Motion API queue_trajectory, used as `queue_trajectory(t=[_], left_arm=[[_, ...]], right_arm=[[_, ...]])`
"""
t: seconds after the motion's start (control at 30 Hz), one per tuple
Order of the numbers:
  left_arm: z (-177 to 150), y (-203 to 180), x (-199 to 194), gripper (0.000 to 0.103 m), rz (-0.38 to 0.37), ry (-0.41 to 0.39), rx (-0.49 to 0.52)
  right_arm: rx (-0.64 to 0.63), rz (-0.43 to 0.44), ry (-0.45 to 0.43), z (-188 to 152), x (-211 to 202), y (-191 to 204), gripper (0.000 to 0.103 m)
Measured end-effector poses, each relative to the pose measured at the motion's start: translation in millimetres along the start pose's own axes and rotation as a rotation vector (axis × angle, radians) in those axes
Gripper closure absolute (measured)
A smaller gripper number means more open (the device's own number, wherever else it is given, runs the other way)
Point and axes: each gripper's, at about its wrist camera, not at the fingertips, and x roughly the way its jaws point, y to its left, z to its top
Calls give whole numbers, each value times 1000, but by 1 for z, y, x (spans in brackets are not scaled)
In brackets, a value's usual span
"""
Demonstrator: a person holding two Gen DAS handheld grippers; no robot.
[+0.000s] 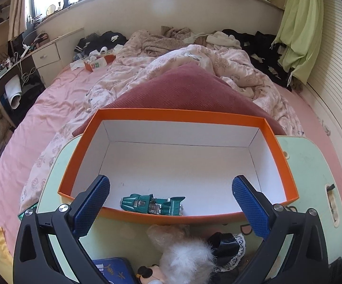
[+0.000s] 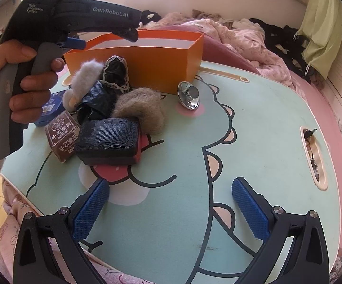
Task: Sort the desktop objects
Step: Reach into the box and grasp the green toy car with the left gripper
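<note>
1. Now, your orange box sits at the far side of the small table, and only the green toy car lies inside, against its near wall.
2. The pile of leftover things waits just in front of the box: dark pouch, fluffy balls, brown packet.
3. Your left gripper hovers over the box, jaws apart and empty; lift it clear before turning back.
4. Your right gripper is also spread and empty, nearest the pouch; take that next, by its edges.
</note>
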Motion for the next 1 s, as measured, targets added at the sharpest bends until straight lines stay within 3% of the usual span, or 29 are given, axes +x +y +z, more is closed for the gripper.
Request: queue_trajectory(t=[0.17,0.33,0.47,0.63,0.7,0.77,0.83,0.9,0.93,1.0], left_arm=[[14,3,7,4,-32,81,-16],[41,14,30,8,-142,351,-37],[53,13,50,8,-106,482,6],[40,2,78,13,-81,624,67],[32,2,89,14,-59,660,83],[26,5,92,15,-109,661,54],[24,7,89,22,-118,653,54],[24,10,84,38,-135,650,55],[24,12,83,39,-133,645,61],[24,13,79,63,-143,631,74]], right_arm=[[0,0,0,0,0,0,0],[0,0,0,0,0,0,0],[0,0,0,0,0,0,0],[0,0,0,0,0,0,0],[0,0,0,1,0,0,0],[0,1,-1,0,0,0,0],[-1,-2,0,1,1,0,0],[-1,-1,-1,0,0,0,0],[-2,-1,-1,1,0,0,0],[-1,0,0,1,1,0,0]])
